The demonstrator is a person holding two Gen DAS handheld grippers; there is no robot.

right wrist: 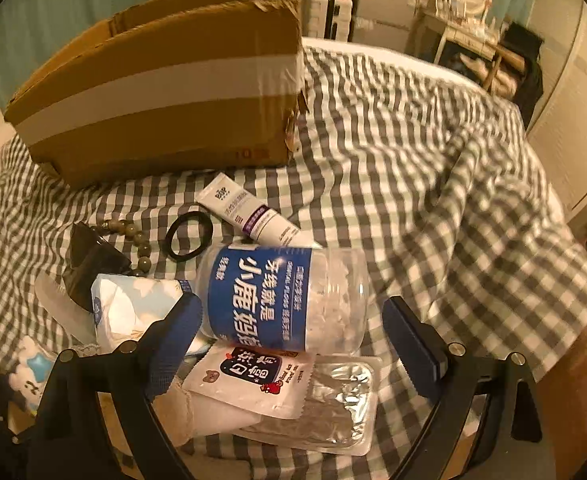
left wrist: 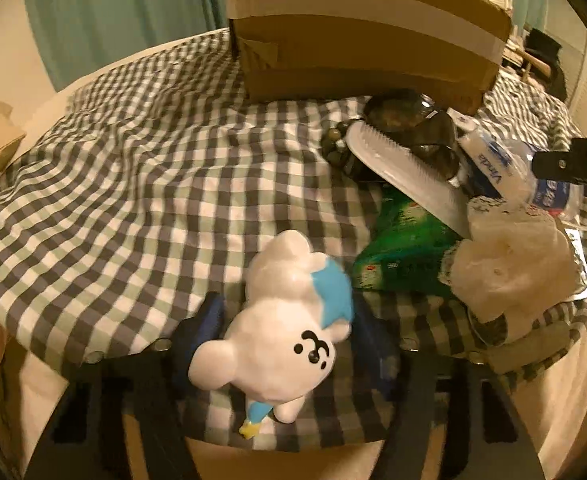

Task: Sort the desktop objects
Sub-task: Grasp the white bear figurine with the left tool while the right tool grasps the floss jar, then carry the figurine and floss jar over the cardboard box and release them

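Note:
My left gripper (left wrist: 289, 320) is shut on a white bear toy (left wrist: 285, 320) with blue wings, held just above the checked cloth (left wrist: 133, 168). A cardboard box (left wrist: 357, 40) stands at the far side; it also shows in the right wrist view (right wrist: 165, 108). My right gripper (right wrist: 293, 332) is open, its fingers either side of a clear floss jar (right wrist: 281, 300) with a blue label, lying on its side. A white snack packet (right wrist: 245, 380) and a foil pack (right wrist: 333, 408) lie under it. The toy shows at the lower left of that view (right wrist: 29, 372).
Right of the toy lie a green packet (left wrist: 401, 252), a white comb (left wrist: 397, 168), sunglasses (left wrist: 413, 124), a tissue pack (left wrist: 497, 160) and lace cloth (left wrist: 509, 256). The right wrist view shows a white tube (right wrist: 249, 212), black ring (right wrist: 189, 236), beads (right wrist: 137, 244) and tissue pack (right wrist: 133, 308).

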